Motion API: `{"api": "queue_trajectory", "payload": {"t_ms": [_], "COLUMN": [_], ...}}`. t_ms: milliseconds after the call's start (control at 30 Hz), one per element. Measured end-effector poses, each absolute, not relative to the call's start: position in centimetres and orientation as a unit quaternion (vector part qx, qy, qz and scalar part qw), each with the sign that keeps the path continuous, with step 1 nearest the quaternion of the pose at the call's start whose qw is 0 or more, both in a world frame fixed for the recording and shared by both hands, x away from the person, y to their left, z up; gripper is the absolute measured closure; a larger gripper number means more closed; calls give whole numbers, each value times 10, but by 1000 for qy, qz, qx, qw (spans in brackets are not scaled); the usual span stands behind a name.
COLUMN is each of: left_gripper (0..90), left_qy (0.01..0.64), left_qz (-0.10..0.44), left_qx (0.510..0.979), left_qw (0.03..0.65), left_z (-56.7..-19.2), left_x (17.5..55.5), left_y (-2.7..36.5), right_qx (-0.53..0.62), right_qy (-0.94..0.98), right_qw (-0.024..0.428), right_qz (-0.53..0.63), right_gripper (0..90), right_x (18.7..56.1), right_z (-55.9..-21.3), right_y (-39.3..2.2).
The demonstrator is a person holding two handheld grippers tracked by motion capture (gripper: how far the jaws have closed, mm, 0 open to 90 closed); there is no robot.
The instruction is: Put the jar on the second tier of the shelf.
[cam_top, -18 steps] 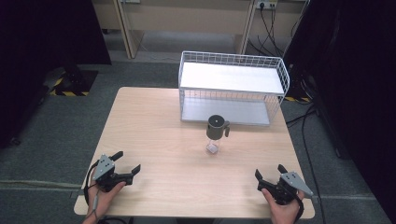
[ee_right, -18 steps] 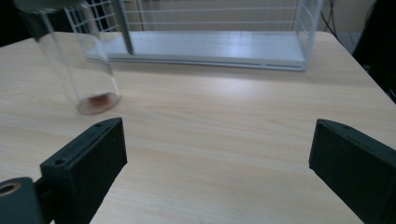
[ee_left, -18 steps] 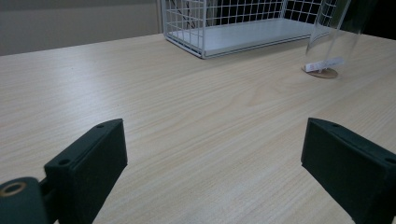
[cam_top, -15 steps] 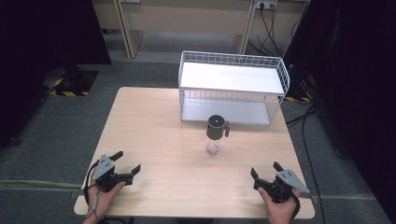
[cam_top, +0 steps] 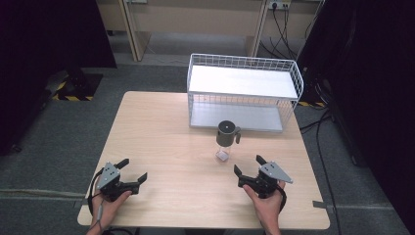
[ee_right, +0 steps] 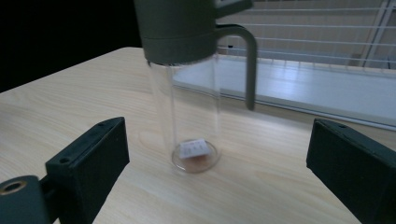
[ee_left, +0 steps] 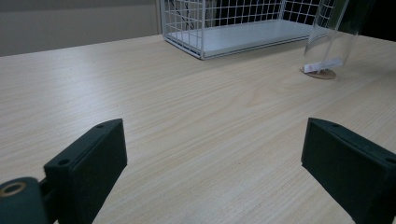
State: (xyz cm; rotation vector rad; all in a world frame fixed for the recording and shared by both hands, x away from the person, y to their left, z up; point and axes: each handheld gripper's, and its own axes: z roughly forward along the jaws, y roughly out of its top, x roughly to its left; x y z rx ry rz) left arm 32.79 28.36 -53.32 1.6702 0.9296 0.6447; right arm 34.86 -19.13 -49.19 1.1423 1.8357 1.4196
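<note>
Scanning the high view from left to right, we find the left gripper (cam_top: 131, 172) near the left front corner of the table (cam_top: 161, 132), held in a hand (cam_top: 108, 203) that enters from the bottom edge. Its jaws are spread apart with nothing between them. The left gripper view confirms this: the two black jaws stand wide, with bare wood grain between them and no contact with any object.

Moving toward the centre, we locate the clear bottle (cam_top: 226, 139) standing upright on the table, just in front of the white wire basket (cam_top: 243, 93). The bottle has a transparent cylindrical body, a grey-green lid and a side handle. A small white label sits at its base. In the left gripper view the bottle (ee_left: 332, 42) appears at the upper right, well apart from that gripper, with the basket (ee_left: 243, 28) behind it.

Continuing right, we see the right gripper (cam_top: 247, 164) on the near side of the table, just in front of the bottle and pointed toward it, held by the second hand (cam_top: 266, 203). Its jaws are released and wide apart. In the right gripper view the bottle (ee_right: 194, 107) stands ahead of the gap between the jaws, upright and not touched by either pad. The lower shelf of the basket (ee_right: 317, 88) runs behind it.
</note>
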Motion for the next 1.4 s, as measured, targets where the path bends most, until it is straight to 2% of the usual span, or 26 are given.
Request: {"api": "queue_trajectory", "payload": {"t_ms": [500,767,1167,1400], "left_gripper": [63,63,63,63], "left_qy": [389,389,386,385], "left_qz": [269,268,266,266], "left_qx": [702,702,704,705], "left_qw": [532,533,533,533], "left_z": [-533,-533,-533,-533], "left_x": [328,328,328,328], "left_y": [283,284,283,283], "right_qx": [409,398,396,391], "right_qy": [697,706,711,707], "right_qw": [268,262,259,270], "right_qz": [524,524,520,524], "right_gripper": [144,217,267,302], "right_x": [379,398,419,419], "right_z": [-490,-493,-498,-499], "right_y": [-164,-147,-139,-139]}}
